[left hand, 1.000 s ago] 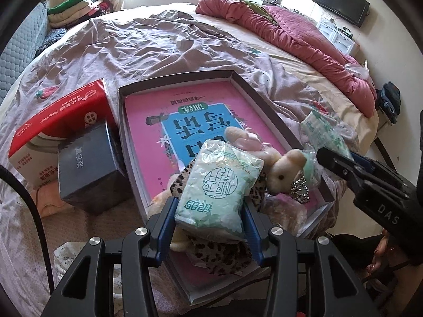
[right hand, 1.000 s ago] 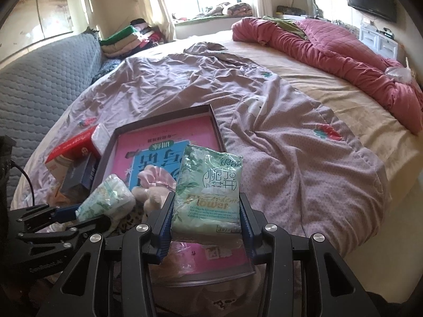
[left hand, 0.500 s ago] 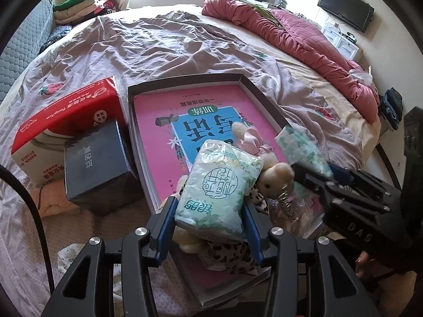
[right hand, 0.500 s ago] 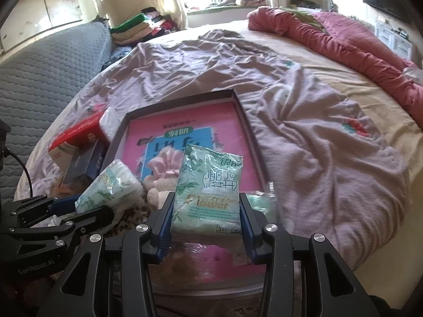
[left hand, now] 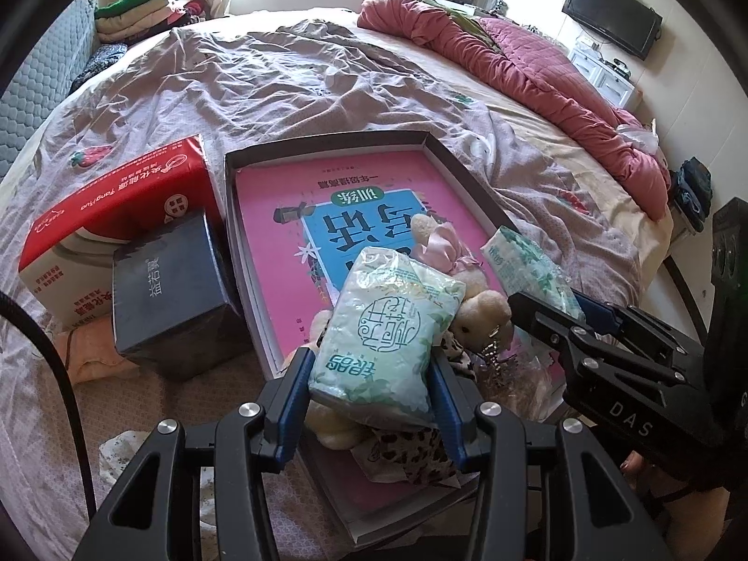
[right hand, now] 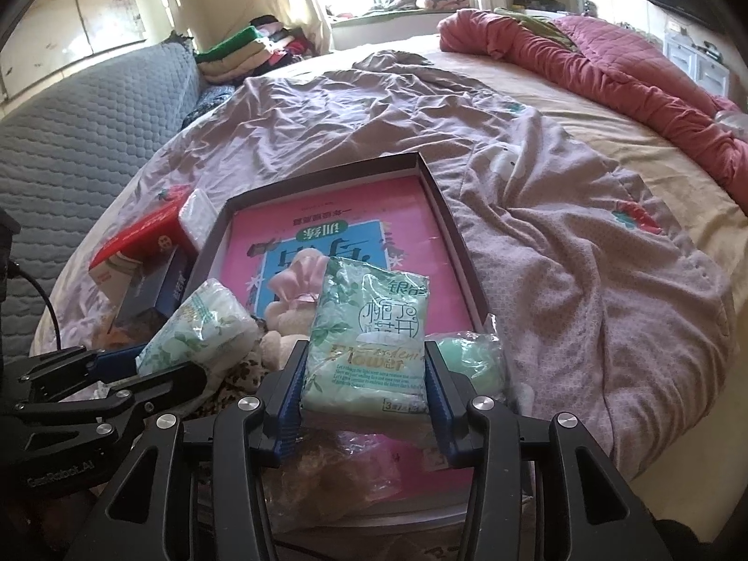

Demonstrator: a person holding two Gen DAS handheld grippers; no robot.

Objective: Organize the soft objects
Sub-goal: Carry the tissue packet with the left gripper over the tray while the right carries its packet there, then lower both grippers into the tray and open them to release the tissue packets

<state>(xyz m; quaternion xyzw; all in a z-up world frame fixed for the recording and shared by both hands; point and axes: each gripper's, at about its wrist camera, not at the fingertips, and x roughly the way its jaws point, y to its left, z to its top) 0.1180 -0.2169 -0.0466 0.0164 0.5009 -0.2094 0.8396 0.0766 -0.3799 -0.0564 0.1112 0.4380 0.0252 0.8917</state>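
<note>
My left gripper (left hand: pixel 369 360) is shut on a pale green tissue pack (left hand: pixel 388 327), held over the near end of a dark shallow tray (left hand: pixel 327 142) that has a pink book in it. Under the pack lie a cream plush toy (left hand: pixel 481 313) with a pink bow and a leopard-print cloth (left hand: pixel 411 453). My right gripper (right hand: pixel 364 364) holds a second green tissue pack (right hand: pixel 369 332) upright over the tray's near right part. Its jaws are opening slightly, with the pads still on the pack's sides. A green item in clear plastic (right hand: pixel 472 360) lies beside it.
A red tissue box (left hand: pixel 107 215) and a dark box (left hand: pixel 173 299) stand left of the tray on the rumpled mauve sheet (left hand: pixel 304 75). A red quilt (left hand: pixel 514 56) runs along the bed's far right. Folded clothes (left hand: pixel 140 9) are stacked at the back left.
The right gripper has come down and closer over the tray's near right corner with its pack. The left gripper and its pack have stayed where they were.
</note>
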